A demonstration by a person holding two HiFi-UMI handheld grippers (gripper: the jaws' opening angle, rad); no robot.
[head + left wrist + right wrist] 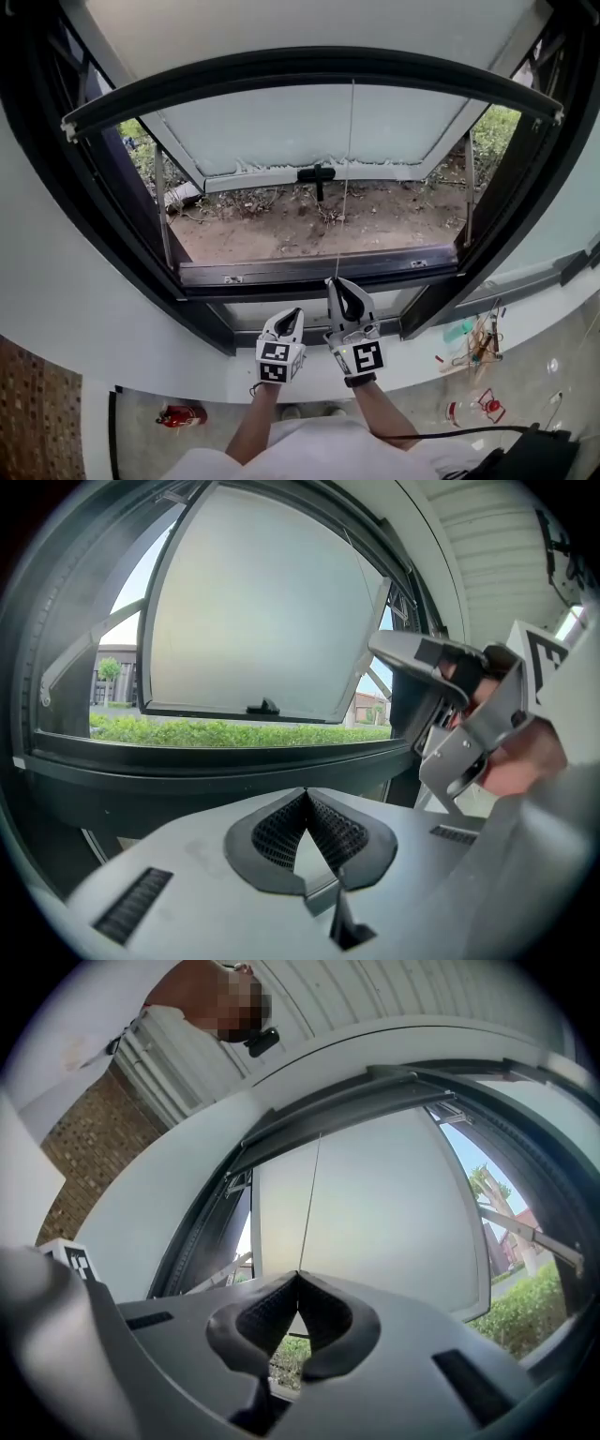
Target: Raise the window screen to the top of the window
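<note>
Open window (281,131), right gripper (337,282) pinching pull cord (347,187), left gripper (294,313) closed

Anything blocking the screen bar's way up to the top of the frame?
Nothing visible does. The bar spans the frame, and the cord runs free from it down to the right gripper, which is shut on it. The open sash hangs outside, beyond the bar's path.

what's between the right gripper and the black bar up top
A thin pale cord, held by the right gripper, runs up to the black curved bar; head view.
</note>
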